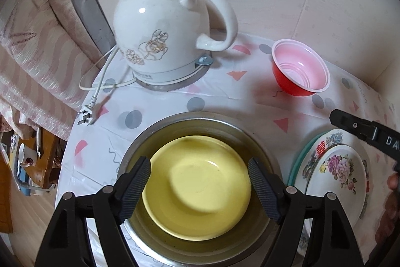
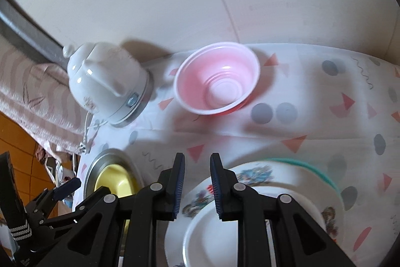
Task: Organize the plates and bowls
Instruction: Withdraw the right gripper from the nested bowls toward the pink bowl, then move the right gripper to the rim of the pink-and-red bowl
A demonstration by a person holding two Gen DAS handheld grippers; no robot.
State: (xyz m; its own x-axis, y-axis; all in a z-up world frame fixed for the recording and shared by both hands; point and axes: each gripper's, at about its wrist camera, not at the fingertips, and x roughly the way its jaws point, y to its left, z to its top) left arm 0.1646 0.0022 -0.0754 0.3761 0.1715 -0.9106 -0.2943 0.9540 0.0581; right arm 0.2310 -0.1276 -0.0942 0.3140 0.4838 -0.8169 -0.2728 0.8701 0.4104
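Note:
A yellow dish (image 1: 197, 188) lies inside a steel bowl (image 1: 160, 124) on the table. My left gripper (image 1: 198, 188) is open, its fingers apart above the dish and holding nothing. To the right is a stack of flowered plates (image 1: 337, 179) on a teal plate (image 1: 303, 150). A red bowl with a pink inside (image 1: 300, 69) stands farther back. In the right wrist view my right gripper (image 2: 197, 185) hovers, partly open and empty, over the flowered plate stack (image 2: 262, 182). The red bowl (image 2: 217, 79) is ahead of it, and the yellow dish (image 2: 115, 182) in the steel bowl (image 2: 105, 157) is at the left.
A white ceramic kettle (image 1: 162, 24) on its base stands at the back left, its cord and plug (image 1: 86, 114) trailing to the table's left edge. The table wears a white patterned cloth (image 1: 225, 96). A wall is close behind. A bed with striped bedding (image 1: 32, 61) is at the left.

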